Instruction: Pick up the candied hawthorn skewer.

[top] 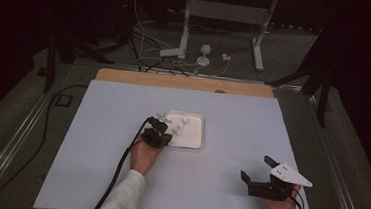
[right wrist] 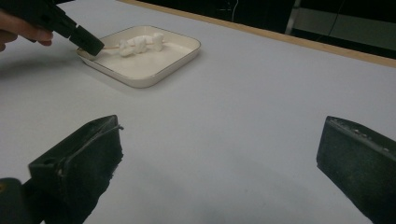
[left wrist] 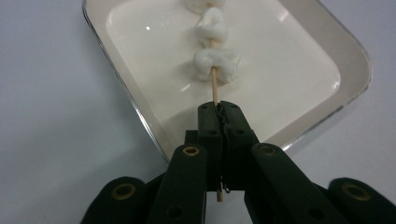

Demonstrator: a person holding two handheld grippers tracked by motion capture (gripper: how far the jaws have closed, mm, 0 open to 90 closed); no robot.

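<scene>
Left gripper (left wrist: 219, 116) clamped on skewer (left wrist: 215, 86)

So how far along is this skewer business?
Done: white pieces are already threaded on the skewer. In hand: the left gripper is shut on the skewer's bare end, with the pieces over the white tray. The right gripper sits open on the table, holding nothing. Left, probably: letting go of the skewer.

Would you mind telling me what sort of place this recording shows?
Probably a lab recording station: a pale table in a dark room, loose cables and stand legs on the floor behind.
</scene>
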